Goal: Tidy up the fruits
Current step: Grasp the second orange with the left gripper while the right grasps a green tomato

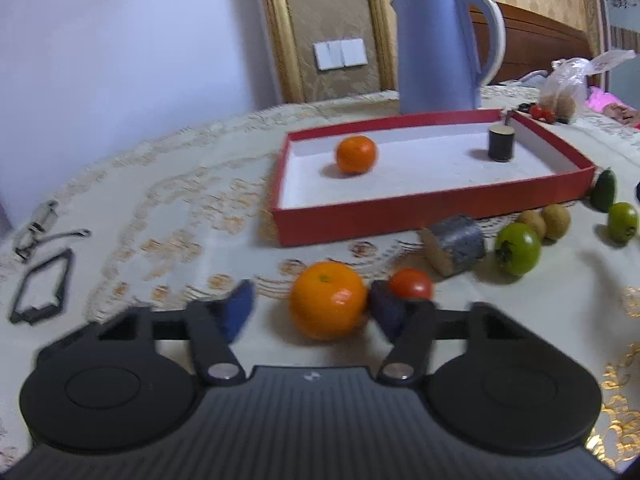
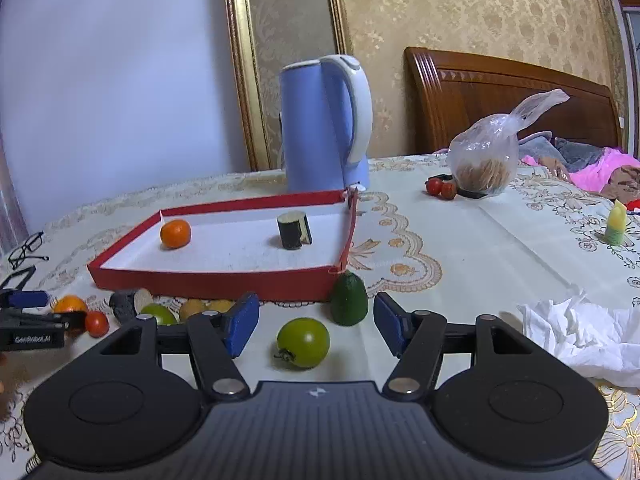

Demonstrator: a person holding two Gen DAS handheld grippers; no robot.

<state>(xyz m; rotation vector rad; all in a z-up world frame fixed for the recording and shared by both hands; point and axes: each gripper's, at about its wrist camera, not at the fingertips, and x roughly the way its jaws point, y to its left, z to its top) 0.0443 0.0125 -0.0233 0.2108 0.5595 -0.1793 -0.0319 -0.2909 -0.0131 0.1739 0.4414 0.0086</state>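
Note:
A red tray [image 1: 400, 210] [image 2: 208, 282] with a white floor holds a small orange [image 1: 356, 155] [image 2: 175, 233] and a dark cylinder [image 1: 501, 143] [image 2: 294, 230]. My left gripper [image 1: 316, 312] is open, with a larger orange [image 1: 327, 299] between its fingers on the table; the right pad touches the fruit. A red tomato [image 1: 412, 284] lies just behind it. My right gripper [image 2: 316, 324] is open around a green tomato [image 2: 303, 342]. An avocado [image 2: 349, 299] stands beside the tray's corner.
A blue kettle [image 1: 440, 44] [image 2: 324, 124] stands behind the tray. A grey block [image 1: 456, 244], a green tomato [image 1: 517, 248] and kiwis [image 1: 556, 221] lie in front of it. Crumpled tissue [image 2: 580, 336], a plastic bag [image 2: 486, 158] and glasses [image 1: 38, 280] are on the table.

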